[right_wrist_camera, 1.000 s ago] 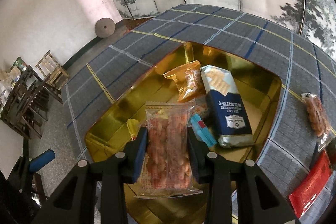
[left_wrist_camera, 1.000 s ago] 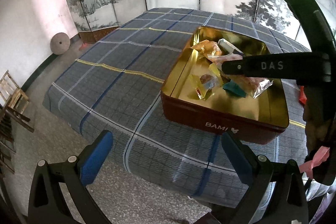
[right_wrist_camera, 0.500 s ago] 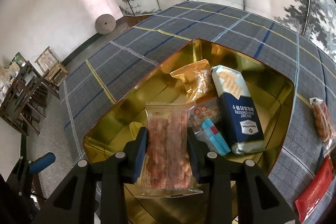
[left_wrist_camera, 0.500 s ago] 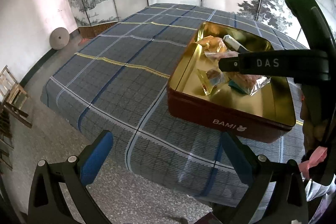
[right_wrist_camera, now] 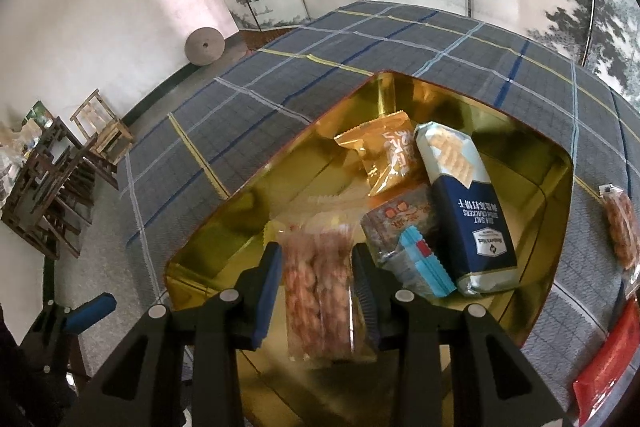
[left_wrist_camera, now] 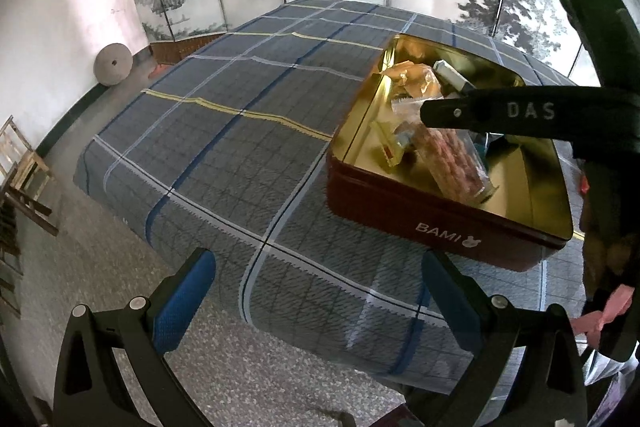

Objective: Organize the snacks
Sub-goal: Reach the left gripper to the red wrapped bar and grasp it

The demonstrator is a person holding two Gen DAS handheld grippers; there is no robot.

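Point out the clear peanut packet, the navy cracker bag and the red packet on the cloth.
clear peanut packet (right_wrist_camera: 316, 283), right wrist view, its middle.
navy cracker bag (right_wrist_camera: 474, 223), right wrist view, navy panel.
red packet (right_wrist_camera: 608, 359), right wrist view, its middle.

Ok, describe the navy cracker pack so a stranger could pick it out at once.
Find the big gold-lined tin on the plaid cloth. Inside it, right of the orange pouch, lies the navy cracker pack. It is the longest packet there, pale at both ends, with a cracker picture on its far end and white lettering across the dark middle.
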